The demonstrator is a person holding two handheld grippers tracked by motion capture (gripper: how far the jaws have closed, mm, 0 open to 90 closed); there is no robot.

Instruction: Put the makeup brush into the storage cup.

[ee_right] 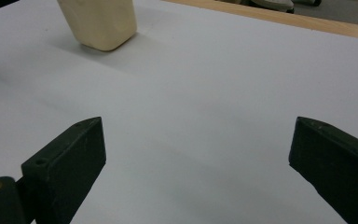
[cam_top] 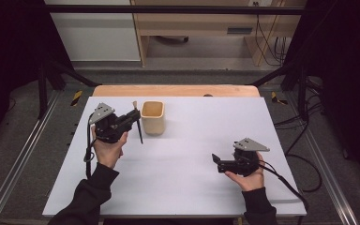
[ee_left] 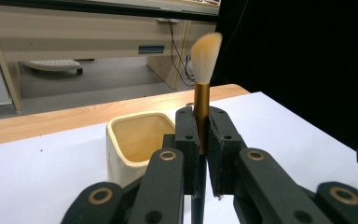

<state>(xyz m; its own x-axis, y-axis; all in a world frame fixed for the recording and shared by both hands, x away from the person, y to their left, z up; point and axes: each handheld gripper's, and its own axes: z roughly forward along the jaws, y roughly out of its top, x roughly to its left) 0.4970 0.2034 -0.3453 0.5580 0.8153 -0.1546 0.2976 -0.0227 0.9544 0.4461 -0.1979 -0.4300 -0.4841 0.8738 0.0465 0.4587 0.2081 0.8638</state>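
Seen from the high view: on the counter [cam_top: 178, 159], toward its far left, a cup [cam_top: 153, 117], upright. Just left of the cup, the left gripper [cam_top: 133, 115], raised above the counter, with a brush [cam_top: 137, 123] clamped upright between its fingers [ee_left: 186, 135], bristles up, handle hanging down beside the cup. Well apart, at the near right of the counter, the right gripper [cam_top: 215, 159], fingers [ee_right: 70, 158] spread wide over bare counter, pointing left. Behind the counter, floor and a desk [cam_top: 206, 23].
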